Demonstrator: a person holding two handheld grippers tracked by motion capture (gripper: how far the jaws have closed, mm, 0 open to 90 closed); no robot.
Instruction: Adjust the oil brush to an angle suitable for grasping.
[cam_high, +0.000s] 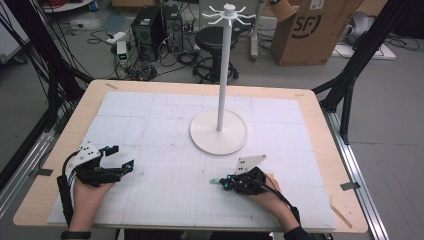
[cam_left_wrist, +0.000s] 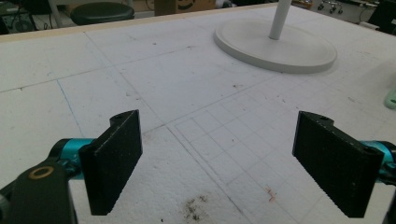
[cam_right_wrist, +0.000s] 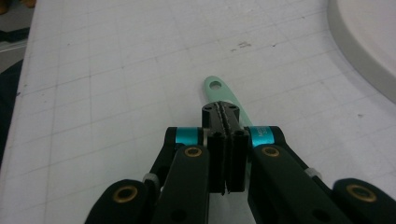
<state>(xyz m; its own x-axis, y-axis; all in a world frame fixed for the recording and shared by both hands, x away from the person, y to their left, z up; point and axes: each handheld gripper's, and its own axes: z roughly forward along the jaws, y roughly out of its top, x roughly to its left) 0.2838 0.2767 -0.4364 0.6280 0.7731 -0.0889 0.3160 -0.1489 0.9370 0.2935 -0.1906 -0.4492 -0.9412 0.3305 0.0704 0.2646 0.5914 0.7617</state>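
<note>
While the left gripper fingers gape, the right gripper fingers pinch a flat mint-green handle with a hole

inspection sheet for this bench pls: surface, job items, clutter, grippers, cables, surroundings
Surface: white gridded mat on a wooden table, small dark stains.
Job's things: mint tool with a hole at its end; white hook stand.
Clutter: nothing seen.
Grippers: left hand-held gripper open, nothing between its jaws; right hand-held gripper shut on the mint tool.
Cables: black cable trails from the right one.
Surroundings: stool, PC towers, cardboard box.
</note>
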